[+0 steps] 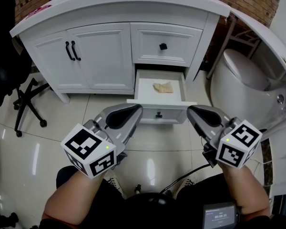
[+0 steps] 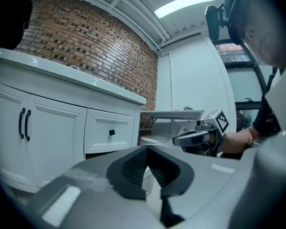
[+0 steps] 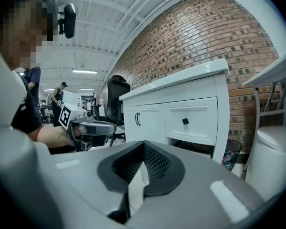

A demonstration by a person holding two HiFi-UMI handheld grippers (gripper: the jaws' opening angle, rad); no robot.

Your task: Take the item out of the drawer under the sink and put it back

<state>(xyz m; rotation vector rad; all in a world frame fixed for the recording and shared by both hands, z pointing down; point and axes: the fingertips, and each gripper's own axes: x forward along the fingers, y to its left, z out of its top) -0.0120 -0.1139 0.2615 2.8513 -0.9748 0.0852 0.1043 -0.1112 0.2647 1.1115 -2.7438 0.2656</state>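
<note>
The lower drawer [image 1: 158,109] of the white vanity [image 1: 109,13] stands pulled out. A crumpled beige item [image 1: 163,87] lies on its floor toward the back. My left gripper [image 1: 136,110] hovers just in front of the drawer's left corner, jaws shut and empty. My right gripper [image 1: 192,111] hangs by the drawer's right corner, also shut with nothing in it. In the left gripper view the shut left gripper [image 2: 147,150] points past the vanity, with the right gripper [image 2: 200,137] beyond it. The right gripper [image 3: 143,146] faces the vanity, and the item is hidden in both gripper views.
Above the open drawer is a closed drawer [image 1: 163,46] with a black knob, and double doors [image 1: 72,50] to its left. A toilet [image 1: 243,75] stands to the right, a black office chair [image 1: 14,87] to the left. A waste bin [image 3: 231,160] sits beside the vanity.
</note>
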